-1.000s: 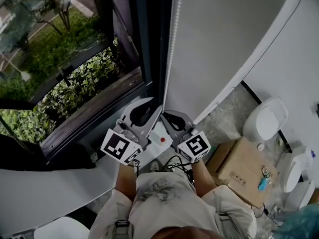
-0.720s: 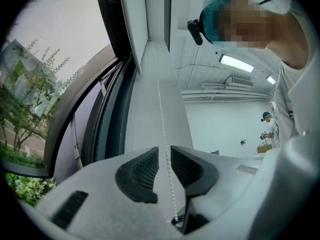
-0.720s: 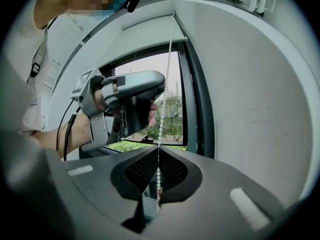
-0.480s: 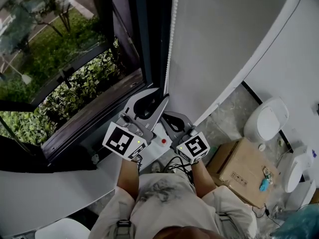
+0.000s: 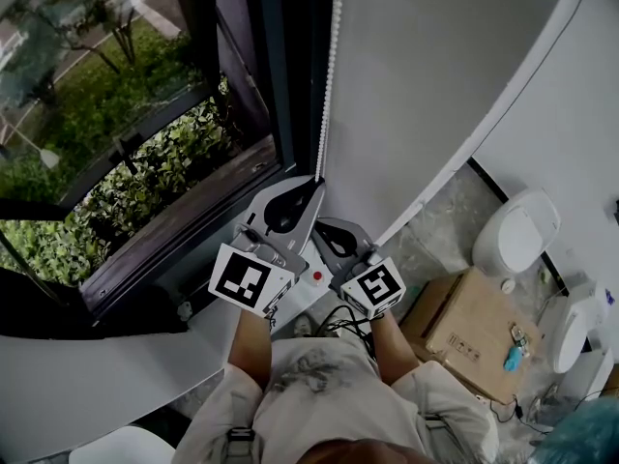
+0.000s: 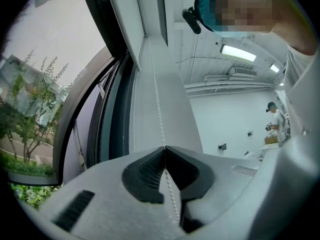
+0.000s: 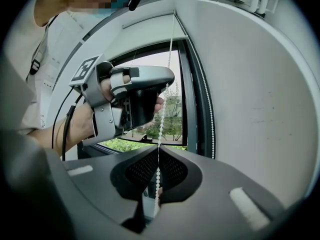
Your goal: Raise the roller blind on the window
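Observation:
A white bead chain [image 5: 330, 75] hangs down the window frame's right edge, beside a pale grey panel [image 5: 435, 75]. My left gripper [image 5: 314, 184] is the upper one and is shut on the chain, jaw tips together with the beads [image 6: 158, 109] running up from between them. Just below it, my right gripper [image 5: 325, 226] is also shut on the chain [image 7: 167, 69], which passes through its closed jaws. In the right gripper view the left gripper [image 7: 170, 79] shows above, held by a hand. The blind's fabric does not cover the glass [image 5: 116, 114].
The dark window sill [image 5: 174, 235] and frame lie at left, with green plants [image 5: 145, 167] outside. A cardboard box [image 5: 469, 332] and white round fixtures [image 5: 515, 232] stand on the floor at right. A person stands far off [image 6: 274, 119].
My left gripper has moved up the bead chain, away from the right gripper. The right gripper has hardly moved.

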A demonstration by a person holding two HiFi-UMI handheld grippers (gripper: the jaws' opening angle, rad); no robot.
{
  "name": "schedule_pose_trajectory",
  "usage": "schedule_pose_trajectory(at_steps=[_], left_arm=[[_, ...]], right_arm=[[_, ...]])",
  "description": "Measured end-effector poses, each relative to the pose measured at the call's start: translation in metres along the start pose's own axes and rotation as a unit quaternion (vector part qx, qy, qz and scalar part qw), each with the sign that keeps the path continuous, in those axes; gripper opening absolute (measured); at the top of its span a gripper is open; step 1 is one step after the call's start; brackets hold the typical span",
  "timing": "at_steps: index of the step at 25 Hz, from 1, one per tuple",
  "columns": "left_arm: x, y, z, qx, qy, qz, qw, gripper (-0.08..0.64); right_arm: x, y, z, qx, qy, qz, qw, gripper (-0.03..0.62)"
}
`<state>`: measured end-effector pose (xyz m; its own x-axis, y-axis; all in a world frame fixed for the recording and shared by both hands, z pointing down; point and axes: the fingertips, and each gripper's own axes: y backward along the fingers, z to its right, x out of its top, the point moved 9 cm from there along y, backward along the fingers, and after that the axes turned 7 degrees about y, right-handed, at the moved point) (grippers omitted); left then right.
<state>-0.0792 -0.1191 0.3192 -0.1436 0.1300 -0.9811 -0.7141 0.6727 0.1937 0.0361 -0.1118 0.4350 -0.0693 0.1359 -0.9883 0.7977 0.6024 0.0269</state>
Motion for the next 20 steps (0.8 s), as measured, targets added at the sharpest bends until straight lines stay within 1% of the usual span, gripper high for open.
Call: schedule_pose_trajectory(at_steps=[3, 8, 12, 20], left_arm=[[-0.001, 0.001, 0.000, 0.007, -0.005, -0.002, 1.0000, 0.012], [-0.007, 0.002, 0.000, 0.013, -0.001, -0.012, 0.9998, 0.012], [-0.016, 0.003, -0.001, 0.015, 0.009, -0.022, 0.9996, 0.011], [-0.032, 0.008, -0.002, 0.022, 0.030, -0.029, 0.9989, 0.012]], right_arm=[[-0.001, -0.001, 0.000, 0.000, 0.001, -0.001, 1.000, 0.012], [-0.006, -0.002, -0.001, 0.003, 0.004, -0.012, 1.000, 0.012], [-0.016, -0.002, -0.003, 0.002, -0.001, -0.021, 1.000, 0.012], [-0.030, -0.001, -0.005, 0.004, -0.008, -0.037, 0.999, 0.012]])
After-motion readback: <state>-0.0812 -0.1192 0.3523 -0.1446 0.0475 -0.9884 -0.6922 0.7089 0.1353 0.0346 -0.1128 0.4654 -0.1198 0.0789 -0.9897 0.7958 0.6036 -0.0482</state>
